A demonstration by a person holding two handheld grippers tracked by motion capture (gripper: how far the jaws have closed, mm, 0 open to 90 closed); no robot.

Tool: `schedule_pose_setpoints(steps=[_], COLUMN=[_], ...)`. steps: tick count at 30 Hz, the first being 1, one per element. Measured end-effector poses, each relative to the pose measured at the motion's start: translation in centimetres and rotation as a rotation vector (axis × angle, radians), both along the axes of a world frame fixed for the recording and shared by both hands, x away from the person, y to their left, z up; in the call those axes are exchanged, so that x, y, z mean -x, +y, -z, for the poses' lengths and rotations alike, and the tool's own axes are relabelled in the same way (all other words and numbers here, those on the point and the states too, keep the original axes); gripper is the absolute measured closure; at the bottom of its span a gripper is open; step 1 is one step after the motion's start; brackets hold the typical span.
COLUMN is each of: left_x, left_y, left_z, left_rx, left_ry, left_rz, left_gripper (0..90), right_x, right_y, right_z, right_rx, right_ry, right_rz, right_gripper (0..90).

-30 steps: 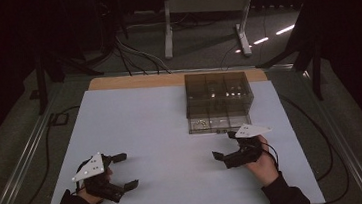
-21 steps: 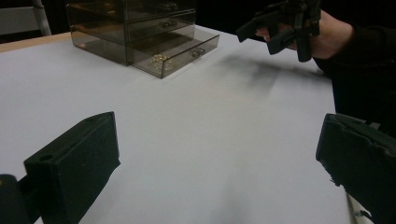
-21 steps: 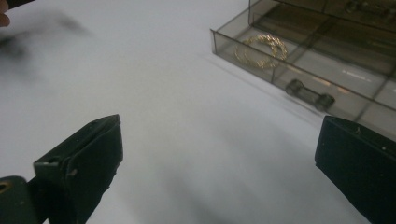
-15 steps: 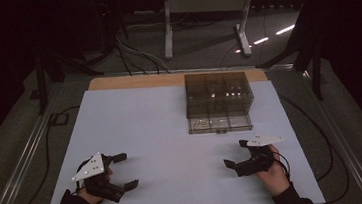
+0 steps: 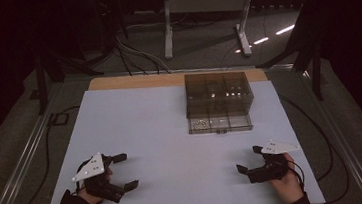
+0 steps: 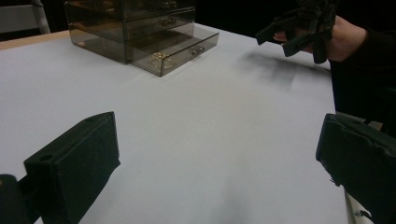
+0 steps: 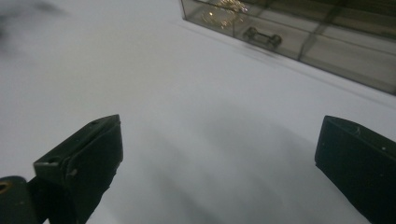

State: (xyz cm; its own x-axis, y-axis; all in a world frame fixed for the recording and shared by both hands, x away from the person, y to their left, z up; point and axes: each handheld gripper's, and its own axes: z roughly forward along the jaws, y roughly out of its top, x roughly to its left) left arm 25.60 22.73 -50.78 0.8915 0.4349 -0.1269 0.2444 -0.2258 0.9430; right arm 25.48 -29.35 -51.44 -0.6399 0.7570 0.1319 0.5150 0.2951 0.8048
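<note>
On white table (image 5: 151, 130), smoky clear drawer box (image 5: 219, 98)

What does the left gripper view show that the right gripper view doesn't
Left gripper view alone: the right gripper, open, in a hand above the table, plus the whole smoky drawer box. Right gripper view alone: a close look at the open bottom drawer's handle. Both share the white table, the glinting jewellery in that drawer and open black jaws.
</note>
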Motion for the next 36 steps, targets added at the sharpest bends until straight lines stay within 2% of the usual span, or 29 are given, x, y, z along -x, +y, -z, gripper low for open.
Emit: schedule_pose_setpoints(steps=[7,10,15,36], left_x=[0.0,0.1,0.2,0.2], left_y=[0.0,0.0,-0.1,0.2], left_z=[0.0,0.1,0.1,0.0], left_rx=[-0.001,-0.005,-0.009,0.0], left_ry=[0.0,0.0,0.001,0.002], left_rz=[-0.001,0.002,0.004,-0.003], left_gripper=[0.4,0.4,0.4,0.4], right_x=[0.7,0.8,0.3,0.4], right_y=[-1.7,-1.9,-1.7,-1.1], right_z=[0.3,0.5,0.5,0.1], right_rx=[-0.006,0.01,-0.013,-0.018], right_ry=[0.009,0.008,0.005,-0.014], right_rz=[0.056,0.064,0.057,0.026], right_gripper=[1.2,1.2,1.2,1.2])
